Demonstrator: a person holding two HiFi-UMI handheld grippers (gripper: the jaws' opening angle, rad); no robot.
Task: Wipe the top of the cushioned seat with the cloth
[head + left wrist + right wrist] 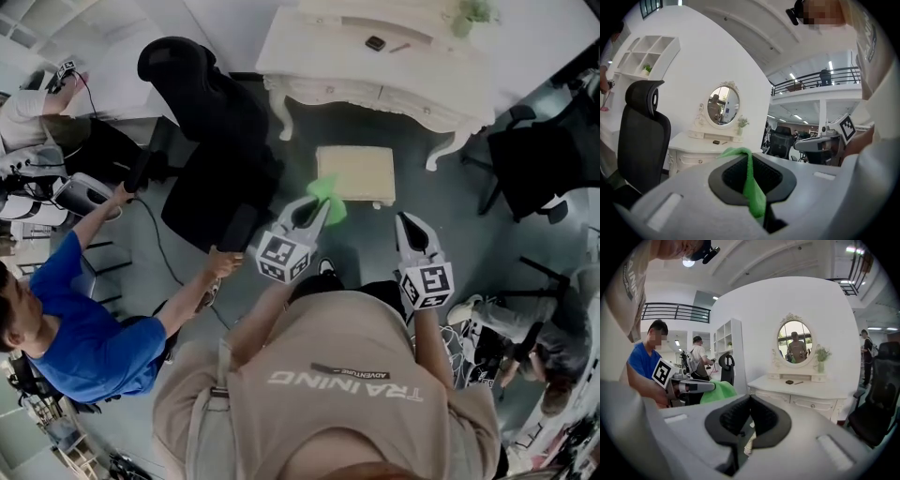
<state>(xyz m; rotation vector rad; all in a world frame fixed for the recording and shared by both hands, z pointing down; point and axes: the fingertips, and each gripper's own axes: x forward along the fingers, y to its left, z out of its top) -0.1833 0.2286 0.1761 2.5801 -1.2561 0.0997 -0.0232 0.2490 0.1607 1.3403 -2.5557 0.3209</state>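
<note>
Left gripper (317,211) pinches the cloth (327,194), ready to wipe the seat (356,173) ahead. Right gripper (406,223): jaws together, empty.

A white dressing table (356,89) stands at twelve o'clock, a black office chair (211,141) at ten, a person in blue (84,333) at eight.
</note>
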